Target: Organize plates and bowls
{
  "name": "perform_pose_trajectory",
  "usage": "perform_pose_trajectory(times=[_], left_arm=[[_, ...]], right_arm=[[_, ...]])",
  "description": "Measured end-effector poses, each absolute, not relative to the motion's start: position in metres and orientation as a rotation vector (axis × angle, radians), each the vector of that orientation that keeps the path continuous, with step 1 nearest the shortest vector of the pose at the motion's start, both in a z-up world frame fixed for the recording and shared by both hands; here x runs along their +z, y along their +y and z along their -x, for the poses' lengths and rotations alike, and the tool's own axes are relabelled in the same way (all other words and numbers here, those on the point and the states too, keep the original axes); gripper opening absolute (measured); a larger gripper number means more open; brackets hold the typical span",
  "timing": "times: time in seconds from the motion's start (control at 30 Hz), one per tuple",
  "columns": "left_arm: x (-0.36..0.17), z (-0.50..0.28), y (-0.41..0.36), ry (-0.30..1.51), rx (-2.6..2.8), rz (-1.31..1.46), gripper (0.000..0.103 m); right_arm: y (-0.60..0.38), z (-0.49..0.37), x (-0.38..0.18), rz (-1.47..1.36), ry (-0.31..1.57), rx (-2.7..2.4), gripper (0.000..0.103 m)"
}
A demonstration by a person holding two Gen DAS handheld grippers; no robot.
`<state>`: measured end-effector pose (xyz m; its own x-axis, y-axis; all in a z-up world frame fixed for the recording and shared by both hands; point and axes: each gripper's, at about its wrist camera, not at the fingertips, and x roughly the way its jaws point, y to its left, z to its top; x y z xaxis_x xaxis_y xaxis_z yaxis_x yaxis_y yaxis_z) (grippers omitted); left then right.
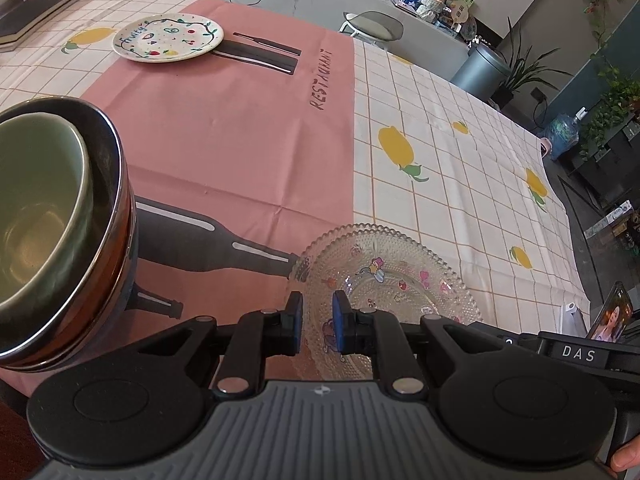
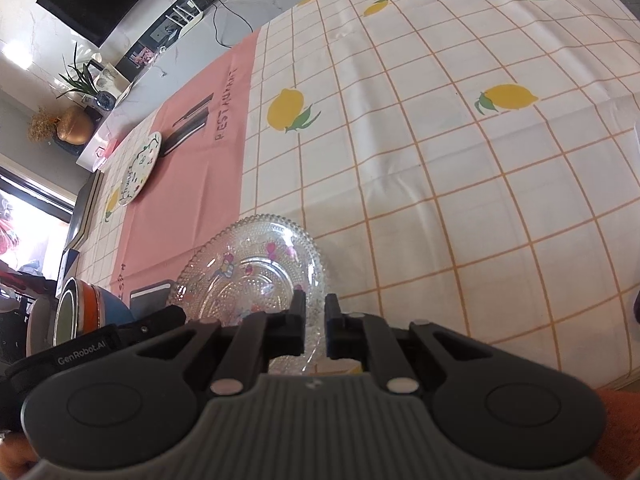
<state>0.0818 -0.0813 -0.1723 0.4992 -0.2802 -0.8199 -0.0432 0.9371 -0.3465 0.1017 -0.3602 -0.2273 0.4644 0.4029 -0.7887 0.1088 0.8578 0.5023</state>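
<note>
A clear beaded glass plate (image 1: 392,276) with cartoon prints is at the near edge of the pink placemat (image 1: 240,120). My left gripper (image 1: 318,320) is shut on its left rim, which runs between the blue pads. My right gripper (image 2: 315,322) is shut on the near right rim of the same glass plate (image 2: 256,276). A stack of bowls (image 1: 60,220), a green one nested in a steel one over orange and blue ones, stands close on the left; the stack of bowls (image 2: 84,312) also shows in the right wrist view. A white fruit-patterned plate (image 1: 168,38) lies at the far side.
A white checked tablecloth with lemons (image 1: 440,152) covers the table; its right edge drops off near a propped phone (image 1: 612,320). A dark flat book (image 1: 36,8) lies at the far left corner. A grey bin (image 1: 480,68) and a stool (image 1: 372,26) stand beyond the table.
</note>
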Motion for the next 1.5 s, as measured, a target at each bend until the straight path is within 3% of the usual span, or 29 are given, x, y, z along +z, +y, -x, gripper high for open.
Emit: perform_pose_trajectory(times=[1.5], left_arm=[[-0.175, -0.088, -0.086, 1.044, -0.115, 0.288, 0.017]], right_arm=[[-0.334, -0.111, -0.231, -0.354, 1.070, 0.183, 0.010]])
